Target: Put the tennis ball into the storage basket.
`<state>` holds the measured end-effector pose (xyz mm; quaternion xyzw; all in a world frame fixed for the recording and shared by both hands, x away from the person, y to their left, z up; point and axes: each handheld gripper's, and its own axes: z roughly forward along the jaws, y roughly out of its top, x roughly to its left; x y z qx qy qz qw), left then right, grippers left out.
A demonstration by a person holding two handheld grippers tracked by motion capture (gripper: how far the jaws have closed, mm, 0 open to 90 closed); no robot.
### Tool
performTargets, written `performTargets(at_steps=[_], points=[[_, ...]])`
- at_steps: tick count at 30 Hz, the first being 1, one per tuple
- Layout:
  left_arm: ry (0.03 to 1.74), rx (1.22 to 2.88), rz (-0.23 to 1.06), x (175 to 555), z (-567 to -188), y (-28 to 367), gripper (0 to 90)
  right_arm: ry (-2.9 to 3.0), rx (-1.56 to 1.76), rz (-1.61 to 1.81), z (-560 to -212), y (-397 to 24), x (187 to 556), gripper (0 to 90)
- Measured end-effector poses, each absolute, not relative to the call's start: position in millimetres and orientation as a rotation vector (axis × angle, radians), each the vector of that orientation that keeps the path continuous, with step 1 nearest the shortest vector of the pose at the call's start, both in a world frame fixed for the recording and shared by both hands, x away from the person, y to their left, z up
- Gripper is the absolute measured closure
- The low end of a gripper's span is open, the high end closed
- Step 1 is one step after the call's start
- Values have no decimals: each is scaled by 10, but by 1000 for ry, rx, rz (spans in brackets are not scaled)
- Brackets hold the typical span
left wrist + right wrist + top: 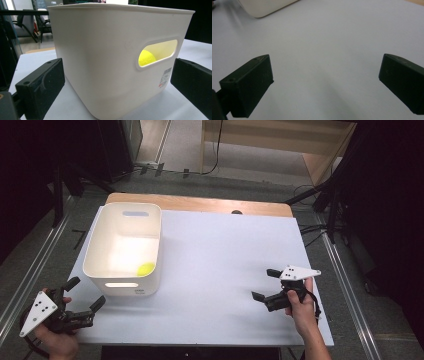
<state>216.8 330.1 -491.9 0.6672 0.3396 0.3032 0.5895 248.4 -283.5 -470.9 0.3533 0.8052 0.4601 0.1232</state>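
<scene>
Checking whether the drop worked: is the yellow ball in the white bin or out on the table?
In. The yellow ball lies on the floor of the white bin, also visible through its handle slot.

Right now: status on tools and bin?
Left tool open, beside white bin. Right tool open, empty. Yellow ball inside bin. Nothing in the way.

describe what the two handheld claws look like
Both are black, with two blocky, flat-faced jaws each. The left claw carries a grey three-cornered plate dotted with small dark holes; the right claw has the same plate on top. The jaw blocks show small round holes near their ends. A dark cable loops by the right hand. No sleeves show.
</scene>
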Motion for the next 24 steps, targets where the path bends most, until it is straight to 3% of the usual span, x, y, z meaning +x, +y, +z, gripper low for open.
performTargets(at_steps=[24], points=[[803, 1560, 706, 2170, -4916, 3308, 0, 2213, 1136, 1419, -4930, -3145, 2248, 0]])
